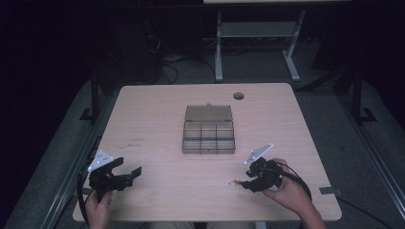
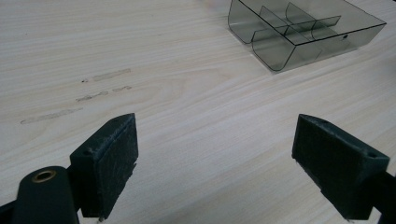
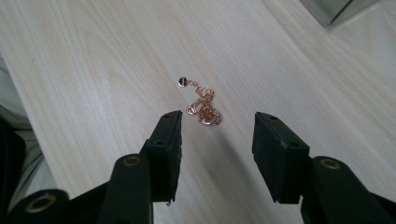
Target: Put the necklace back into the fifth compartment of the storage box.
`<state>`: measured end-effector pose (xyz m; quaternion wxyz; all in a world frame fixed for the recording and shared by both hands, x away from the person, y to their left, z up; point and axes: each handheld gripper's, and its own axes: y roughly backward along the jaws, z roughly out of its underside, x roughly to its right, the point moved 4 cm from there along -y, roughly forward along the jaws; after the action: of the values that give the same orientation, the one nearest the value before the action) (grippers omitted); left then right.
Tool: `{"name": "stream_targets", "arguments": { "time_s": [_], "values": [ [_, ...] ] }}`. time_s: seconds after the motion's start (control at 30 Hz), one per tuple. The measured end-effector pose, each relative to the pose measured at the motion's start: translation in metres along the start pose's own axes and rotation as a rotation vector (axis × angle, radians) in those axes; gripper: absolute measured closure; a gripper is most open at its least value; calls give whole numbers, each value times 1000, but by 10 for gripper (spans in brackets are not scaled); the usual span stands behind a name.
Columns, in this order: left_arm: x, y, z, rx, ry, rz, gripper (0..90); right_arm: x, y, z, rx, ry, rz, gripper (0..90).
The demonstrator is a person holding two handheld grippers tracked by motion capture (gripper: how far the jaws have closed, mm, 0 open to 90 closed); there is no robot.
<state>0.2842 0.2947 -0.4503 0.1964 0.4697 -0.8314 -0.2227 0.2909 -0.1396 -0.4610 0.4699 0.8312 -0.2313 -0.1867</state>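
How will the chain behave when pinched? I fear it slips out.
The chain lies bunched in a loose heap, so it is probably floppy and will dangle. Its fine links look light. The right gripper may catch only a few strands.

I can read no text, label, brand, number or sign anywhere here, neither on my claws, nor the box, nor the tabletop.

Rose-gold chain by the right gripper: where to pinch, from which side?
Pinch the bunched middle of the chain, coming straight down over it. It lies flat in a small heap on the table; the right gripper is open, just short of it.
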Motion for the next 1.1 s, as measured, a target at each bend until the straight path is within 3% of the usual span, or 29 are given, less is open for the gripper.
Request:
{"name": "stream_targets", "arguments": {
  "time_s": [0.73,1.1],
  "values": [
    [-1,1,0,5,12,2,140,-5,-29,-16,-85,48,12,649],
    [-2,1,0,6,13,1,140,-9,-33,-21,-129,77,26,825]
  ]
}}
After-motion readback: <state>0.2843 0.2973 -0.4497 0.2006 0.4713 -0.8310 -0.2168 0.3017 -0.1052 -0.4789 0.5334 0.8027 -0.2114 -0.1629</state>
